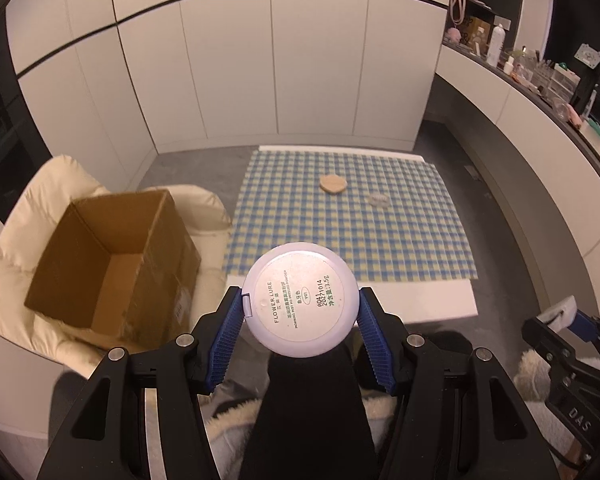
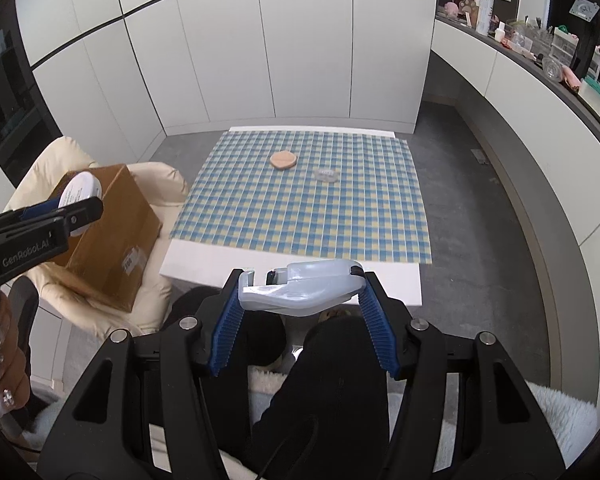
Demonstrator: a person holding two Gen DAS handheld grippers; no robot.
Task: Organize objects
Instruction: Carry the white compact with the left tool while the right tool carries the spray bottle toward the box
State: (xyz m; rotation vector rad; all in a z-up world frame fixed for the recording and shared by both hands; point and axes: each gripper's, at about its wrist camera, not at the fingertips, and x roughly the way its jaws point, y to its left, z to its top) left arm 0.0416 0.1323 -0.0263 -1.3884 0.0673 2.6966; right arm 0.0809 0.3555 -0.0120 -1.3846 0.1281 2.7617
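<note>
Both loads are mid-carry: the left gripper pinches a round compact, the right gripper a pale plastic case. Next, I'd guess, each gets dropped into the cardboard box.

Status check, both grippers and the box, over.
Left gripper shut on powder compact. Right gripper shut on pale plastic case. Cardboard box open, nothing blocking.

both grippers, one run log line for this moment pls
left gripper: shut on powder compact | right gripper: shut on translucent plastic piece | cardboard box: open
</note>
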